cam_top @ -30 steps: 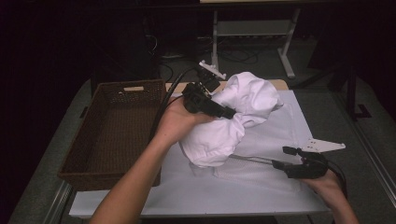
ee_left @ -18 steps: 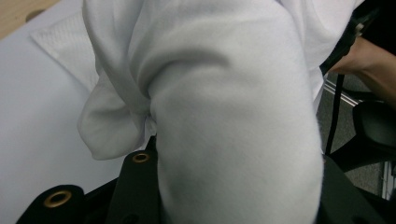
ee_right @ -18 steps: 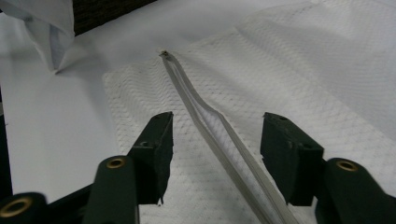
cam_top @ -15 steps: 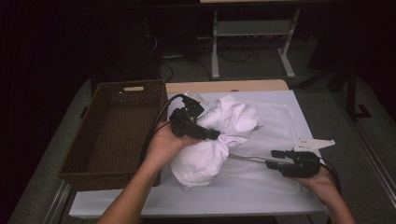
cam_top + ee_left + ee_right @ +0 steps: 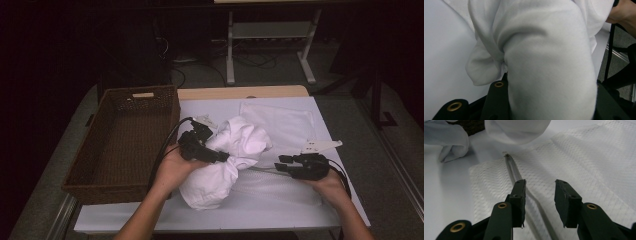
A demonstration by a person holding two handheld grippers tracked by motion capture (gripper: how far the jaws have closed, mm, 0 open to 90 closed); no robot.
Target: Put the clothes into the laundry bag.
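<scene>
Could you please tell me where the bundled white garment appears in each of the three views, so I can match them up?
High view: the white garment lies at table centre, clamped by the left gripper.
Left gripper view: it covers the middle, bulging over the jaws.
Right gripper view: it sits along the top edge.
Shared landmark: the mesh laundry bag lying beside it.

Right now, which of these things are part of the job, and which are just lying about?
In the job:
- left claw, clamped on the white garment
- right claw, jaws just closing with nothing between them, over the zipped mesh bag

Lying about:
- wicker basket
- folded white cloth
</scene>
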